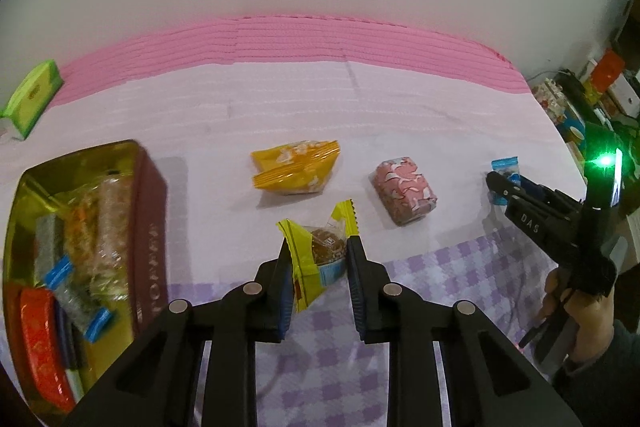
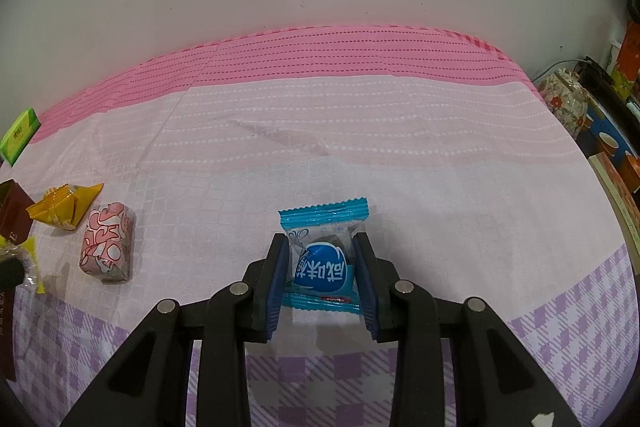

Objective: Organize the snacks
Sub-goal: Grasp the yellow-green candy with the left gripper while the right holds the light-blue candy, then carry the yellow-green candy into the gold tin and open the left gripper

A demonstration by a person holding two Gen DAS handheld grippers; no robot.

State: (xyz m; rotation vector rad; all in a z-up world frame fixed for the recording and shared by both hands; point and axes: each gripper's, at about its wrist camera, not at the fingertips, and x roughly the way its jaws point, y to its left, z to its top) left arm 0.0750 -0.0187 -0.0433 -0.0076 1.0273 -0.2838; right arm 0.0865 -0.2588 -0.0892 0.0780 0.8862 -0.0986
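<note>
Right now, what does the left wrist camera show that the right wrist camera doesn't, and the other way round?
Only the left wrist view: the inside of the tin with snacks in it, and the left gripper shut on a yellow snack. Only the right wrist view: the blue snack's printed front, clamped in the right gripper. Both: the orange snack, pink snack, green box.
</note>
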